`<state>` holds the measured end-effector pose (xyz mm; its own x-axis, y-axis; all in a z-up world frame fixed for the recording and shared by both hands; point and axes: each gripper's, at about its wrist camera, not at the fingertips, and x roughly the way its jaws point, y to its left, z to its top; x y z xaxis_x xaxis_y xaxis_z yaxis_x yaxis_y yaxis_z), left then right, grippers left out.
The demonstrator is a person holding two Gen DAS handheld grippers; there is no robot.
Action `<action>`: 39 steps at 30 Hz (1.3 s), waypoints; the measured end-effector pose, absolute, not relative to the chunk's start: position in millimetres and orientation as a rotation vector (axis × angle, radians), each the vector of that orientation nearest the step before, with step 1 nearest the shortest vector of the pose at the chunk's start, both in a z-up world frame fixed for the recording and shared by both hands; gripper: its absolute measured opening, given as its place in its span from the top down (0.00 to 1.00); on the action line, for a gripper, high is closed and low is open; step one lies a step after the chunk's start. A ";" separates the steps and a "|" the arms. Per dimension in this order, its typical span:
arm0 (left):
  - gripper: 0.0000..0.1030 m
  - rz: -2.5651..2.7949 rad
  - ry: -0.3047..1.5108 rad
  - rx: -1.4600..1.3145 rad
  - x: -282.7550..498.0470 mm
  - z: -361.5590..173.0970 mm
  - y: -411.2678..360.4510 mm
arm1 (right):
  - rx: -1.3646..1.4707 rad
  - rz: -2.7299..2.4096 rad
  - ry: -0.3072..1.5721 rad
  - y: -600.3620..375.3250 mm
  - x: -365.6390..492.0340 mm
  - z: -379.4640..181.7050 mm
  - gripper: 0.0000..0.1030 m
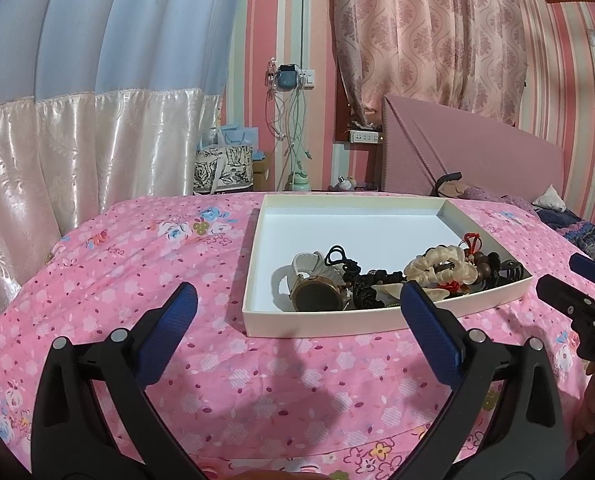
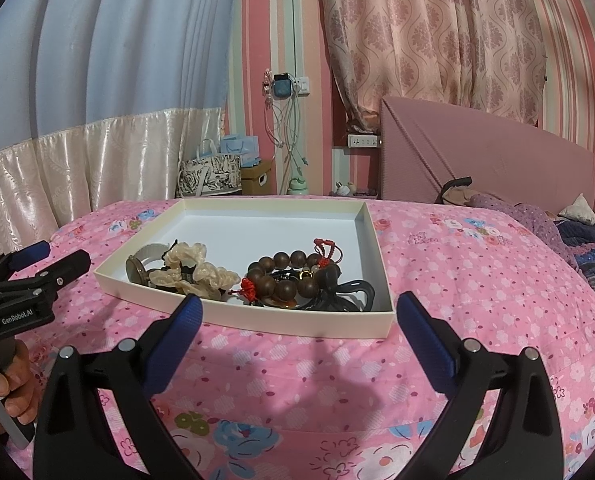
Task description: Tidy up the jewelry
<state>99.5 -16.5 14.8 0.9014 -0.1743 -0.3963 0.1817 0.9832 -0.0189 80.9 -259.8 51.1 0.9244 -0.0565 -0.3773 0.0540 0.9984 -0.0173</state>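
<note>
Hovering over a pink floral bedspread (image 1: 145, 264), the left gripper (image 1: 297, 312) and right gripper (image 2: 297, 320) both hang with fingers spread wide, grasping nothing. Just beyond them, a shallow white box (image 2: 257, 322) holds a watch (image 1: 317, 294), cream scrunchie (image 2: 193, 274), wooden bead bracelet (image 2: 285, 276) and black hair ties (image 2: 345, 294), heaped along its near edge.

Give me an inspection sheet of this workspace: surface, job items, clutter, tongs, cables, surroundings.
Surface: pink floral bedspread.
Job's things: shallow white tray holding watch, cream scrunchie, wooden bead bracelet with red cord, black hair ties, all bunched at the near end.
Clutter: gift bags and cardboard box beyond the bed.
Tongs: left tongs open, empty; right tongs open, empty; both short of the tray.
Cables: charger cables hanging from wall socket.
Surroundings: curtains, striped wall, pink headboard.
</note>
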 end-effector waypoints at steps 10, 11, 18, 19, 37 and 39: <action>0.03 -0.184 0.407 0.019 99.7 15.4 -16.0 | -0.006 -0.057 0.388 -259.9 81.0 51.3 0.05; 0.03 -0.184 0.406 0.020 100.0 15.3 -15.7 | -0.006 -0.057 0.387 -260.0 80.9 51.4 0.05; 0.03 -0.183 0.407 0.017 99.9 15.8 -14.7 | -0.006 -0.059 0.388 -260.6 80.7 50.4 0.05; 0.03 -0.183 0.407 0.018 100.1 15.8 -14.6 | -0.007 -0.059 0.389 -260.4 80.7 50.2 0.05; 0.03 -0.178 0.396 0.031 97.0 17.9 -15.5 | -0.006 -0.060 0.391 -262.2 80.4 49.0 0.04; 0.03 -0.178 0.396 0.032 97.2 17.9 -15.5 | -0.007 -0.060 0.392 -262.1 80.7 49.0 0.04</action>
<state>97.2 -15.5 17.9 0.9072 -0.1665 -0.3863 0.1788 0.9839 -0.0041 80.7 -262.1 49.0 0.9223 -0.0596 -0.3818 0.0570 0.9982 -0.0181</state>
